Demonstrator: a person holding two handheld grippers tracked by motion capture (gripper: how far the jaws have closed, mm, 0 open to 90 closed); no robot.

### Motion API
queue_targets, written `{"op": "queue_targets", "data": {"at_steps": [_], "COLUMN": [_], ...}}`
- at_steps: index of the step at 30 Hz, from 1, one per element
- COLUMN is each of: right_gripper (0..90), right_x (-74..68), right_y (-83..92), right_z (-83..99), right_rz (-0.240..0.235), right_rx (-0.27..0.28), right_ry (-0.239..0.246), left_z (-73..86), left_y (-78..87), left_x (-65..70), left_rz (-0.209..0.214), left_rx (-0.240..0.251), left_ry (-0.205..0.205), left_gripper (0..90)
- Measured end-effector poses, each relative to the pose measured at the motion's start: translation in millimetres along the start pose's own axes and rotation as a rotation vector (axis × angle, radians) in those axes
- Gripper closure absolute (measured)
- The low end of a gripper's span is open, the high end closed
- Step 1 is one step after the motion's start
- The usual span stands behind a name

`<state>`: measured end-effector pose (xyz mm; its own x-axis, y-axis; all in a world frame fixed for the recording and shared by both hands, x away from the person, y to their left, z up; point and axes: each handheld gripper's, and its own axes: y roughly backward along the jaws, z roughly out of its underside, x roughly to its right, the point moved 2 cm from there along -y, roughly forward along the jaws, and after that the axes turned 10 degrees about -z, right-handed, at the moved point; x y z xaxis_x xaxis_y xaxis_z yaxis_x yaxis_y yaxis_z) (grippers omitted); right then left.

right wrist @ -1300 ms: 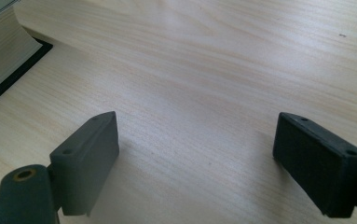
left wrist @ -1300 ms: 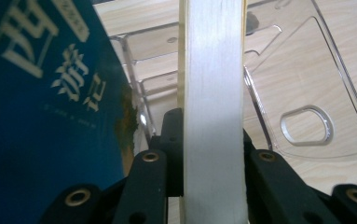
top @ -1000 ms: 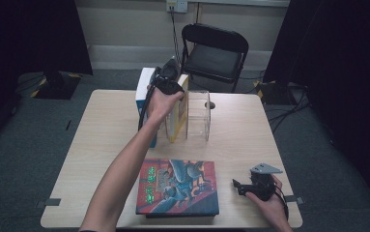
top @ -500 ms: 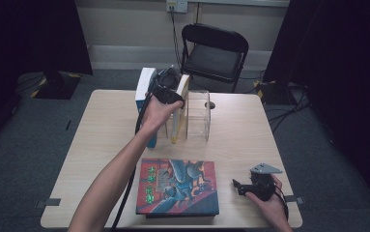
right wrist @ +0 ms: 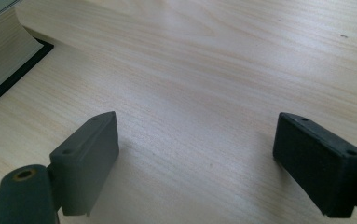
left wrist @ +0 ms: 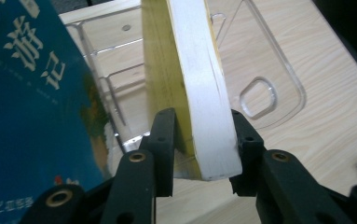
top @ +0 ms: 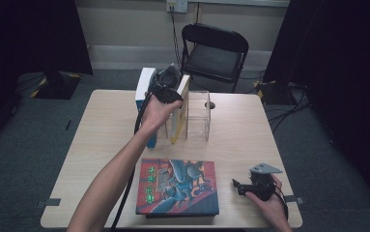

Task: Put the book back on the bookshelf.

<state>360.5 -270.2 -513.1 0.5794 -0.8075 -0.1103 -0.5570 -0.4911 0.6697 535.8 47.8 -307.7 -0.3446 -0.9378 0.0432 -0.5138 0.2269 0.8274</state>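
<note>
Left gripper (left wrist: 199,154) clenched on the top edge of a yellow-covered book (left wrist: 199,93), one jaw on each face; jaws have just been closing, with the book between them. White page block faces the camera; no title legible on it. At 9 o'clock from the grip, a blue book (left wrist: 31,107) carries pale Chinese characters, two of them reading "游记". Both books stand in a clear acrylic rack (top: 199,116) at the table's 12 o'clock side, the yellow one leaning against the rack's left wall. A large illustrated book (top: 178,186) lies flat at 6 o'clock on the table (top: 240,130); green lettering on its cover is too small to read. Right gripper (top: 244,186) rests at 4 o'clock on the table, jaws spread wide with only bare wood between them. Versus a second ago: left hand (top: 157,108) sits slightly lower on the book; right gripper unchanged; flat book unchanged.
</note>
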Motion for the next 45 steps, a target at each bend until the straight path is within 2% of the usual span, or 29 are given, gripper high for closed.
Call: {"op": "queue_targets", "data": {"at_steps": [1,4,7,9,14,17,19,21,25,30,36,39,40,41,43,45], "right_gripper": [14.1,14.1,14.1,14.1,14.1,14.1,14.1,14.1,14.2,14.1,14.1,14.1,14.1,14.2,14.1,14.1], "right_x": [-0.1,-0.1,-0.1,-0.1,-0.1,-0.1,-0.1,-0.1,-0.1,-0.1,-0.1,-0.1,-0.1,-0.1,-0.1,-0.2], "right_y": [0.0,-0.1,-0.1,-0.1,-0.2,-0.3,-0.3,-0.3,-0.2,-0.3,-0.3,-0.3,-0.3,-0.3,-0.3,-0.2], "right_z": [0.0,-0.1,-0.1,-0.1,-0.2,-0.2,-0.2,-0.2,-0.2,-0.3,-0.2,-0.2,-0.2,-0.2,-0.3,-0.2], "right_rz": [0.0,0.0,0.0,0.0,0.0,0.0,0.0,0.0,-0.001,-0.001,0.0,0.0,0.0,0.0,0.0,0.0], "right_rx": [0.0,0.0,0.0,0.0,0.0,0.0,0.0,0.0,0.0,0.0,0.0,0.0,0.0,0.0,0.0,-0.001], "right_ry": [-0.001,-0.001,-0.001,-0.001,-0.001,-0.001,-0.001,-0.001,-0.001,-0.001,-0.001,-0.001,-0.001,-0.001,-0.001,-0.001], "left_z": [-0.2,-1.3,-2.9,-2.6,-2.7,-3.3,-3.3,-1.8,3.3,6.6,9.4,13.5,16.3,19.4,25.5,30.2], "left_y": [-0.3,-1.2,-1.9,-1.7,-1.1,-1.2,-1.4,-1.8,-0.7,4.3,15.1,23.8,26.6,29.2,35.1,40.7], "left_x": [1.6,3.4,2.0,4.6,5.3,6.6,9.4,10.3,7.8,2.4,-2.9,-5.1,-5.3,-6.6,-9.7,-12.7], "left_rz": [0.001,0.015,0.076,0.058,0.12,0.132,0.126,0.156,0.179,0.186,0.16,0.148,0.142,0.134,0.158,0.166], "left_rx": [0.002,0.015,0.02,0.025,0.043,0.065,0.064,0.067,0.092,0.112,0.124,0.16,0.187,0.196,0.234,0.246], "left_ry": [-0.008,0.008,0.043,0.022,0.039,0.051,0.026,0.003,-0.013,-0.029,-0.05,-0.057,-0.058,-0.076,-0.058,-0.068], "left_gripper": [65.4,64.4,60.8,60.6,58.0,57.2,56.8,54.4,53.5,53.2,50.6,50.3,50.5,50.5,50.7,50.4]}}
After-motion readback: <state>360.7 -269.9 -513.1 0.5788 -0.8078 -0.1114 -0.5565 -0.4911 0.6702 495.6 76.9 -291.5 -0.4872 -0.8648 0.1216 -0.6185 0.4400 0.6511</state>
